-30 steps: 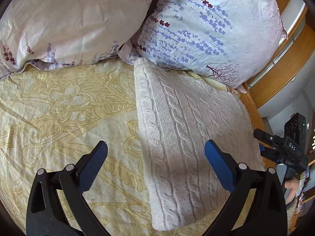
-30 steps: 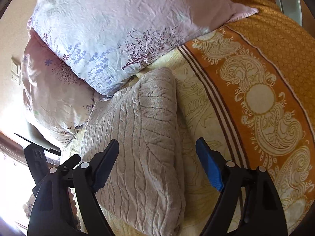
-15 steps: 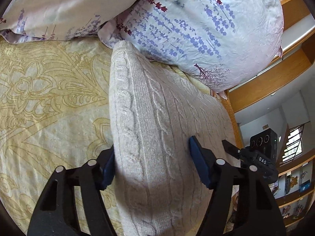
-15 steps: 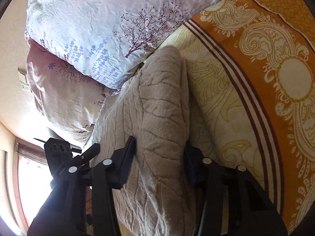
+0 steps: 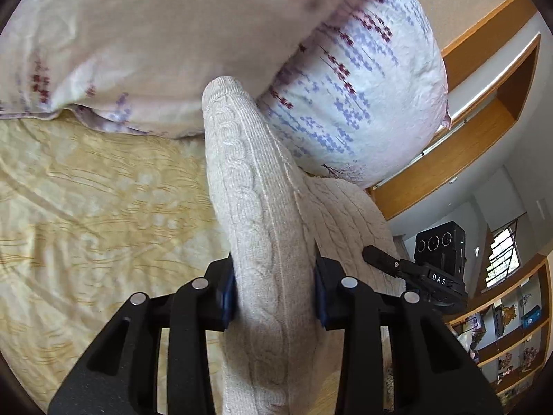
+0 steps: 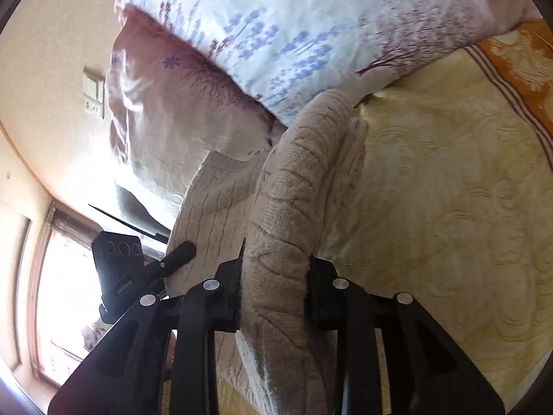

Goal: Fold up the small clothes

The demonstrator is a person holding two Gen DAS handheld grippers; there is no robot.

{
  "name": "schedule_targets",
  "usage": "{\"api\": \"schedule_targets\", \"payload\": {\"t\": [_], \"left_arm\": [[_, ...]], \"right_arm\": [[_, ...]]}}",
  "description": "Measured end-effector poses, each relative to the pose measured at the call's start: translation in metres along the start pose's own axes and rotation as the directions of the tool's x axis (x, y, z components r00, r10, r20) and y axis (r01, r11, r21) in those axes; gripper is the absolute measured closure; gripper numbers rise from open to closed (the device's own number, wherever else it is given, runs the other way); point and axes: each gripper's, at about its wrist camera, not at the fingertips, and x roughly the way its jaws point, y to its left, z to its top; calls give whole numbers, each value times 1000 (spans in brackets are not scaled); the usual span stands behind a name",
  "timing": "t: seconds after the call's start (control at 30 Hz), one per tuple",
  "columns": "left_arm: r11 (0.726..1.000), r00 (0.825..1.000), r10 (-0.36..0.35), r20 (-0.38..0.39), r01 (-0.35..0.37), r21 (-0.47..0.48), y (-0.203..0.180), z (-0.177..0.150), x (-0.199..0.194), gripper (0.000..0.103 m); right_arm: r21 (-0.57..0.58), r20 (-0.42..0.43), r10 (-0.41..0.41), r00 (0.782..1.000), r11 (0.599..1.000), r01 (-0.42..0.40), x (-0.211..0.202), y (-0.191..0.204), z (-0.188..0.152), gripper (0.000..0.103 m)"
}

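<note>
With both pairs of jaws having just been closing and now pinched narrow on thick knit: left gripper (image 5: 274, 290) clamped on the left folded edge of the cream cable-knit sweater (image 5: 255, 214), right gripper (image 6: 273, 288) clamped on the opposite edge of the same garment (image 6: 293, 200). Each edge bunched into a raised ridge between the pads, knit bulging above and below the grip. Far end of the sweater up against the floral pillows (image 5: 349, 103) at the head of the bed, middle sagging between the two grips, rest lying on the yellow patterned bedspread (image 5: 86, 207). Orange border of the spread off to the right in the right wrist view (image 6: 518, 65). Other gripper's camera block visible in each view just beyond the knit.

Step in hand, by the look of it: grasp secured on an already folded sweater, probably for another fold or a lift away. Next move likely calls for raising both sides evenly and keeping the layers from slipping apart.
</note>
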Motion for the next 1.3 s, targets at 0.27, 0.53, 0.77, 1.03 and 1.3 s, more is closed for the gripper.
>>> {"api": "schedule_targets", "payload": {"t": [0.27, 0.53, 0.77, 1.03, 1.3], "left_arm": [[983, 997, 70, -20, -72, -166, 92, -21, -21, 54], [900, 885, 392, 250, -426, 97, 9, -36, -67, 32], [822, 876, 443, 192, -482, 303, -37, -65, -16, 31], [781, 856, 487, 173, -516, 351, -28, -74, 4, 27], [809, 889, 408, 209, -458, 368, -31, -81, -25, 24]], "right_arm": [[-116, -56, -212, 976, 972, 204, 60, 18, -17, 60], [-183, 218, -281, 934, 929, 322, 0, 34, -17, 65], [-371, 159, -338, 928, 850, 373, 36, 64, -33, 72], [-287, 89, -401, 912, 866, 409, 53, 34, -29, 72], [-171, 78, -285, 956, 940, 294, 18, 32, -35, 64]]}}
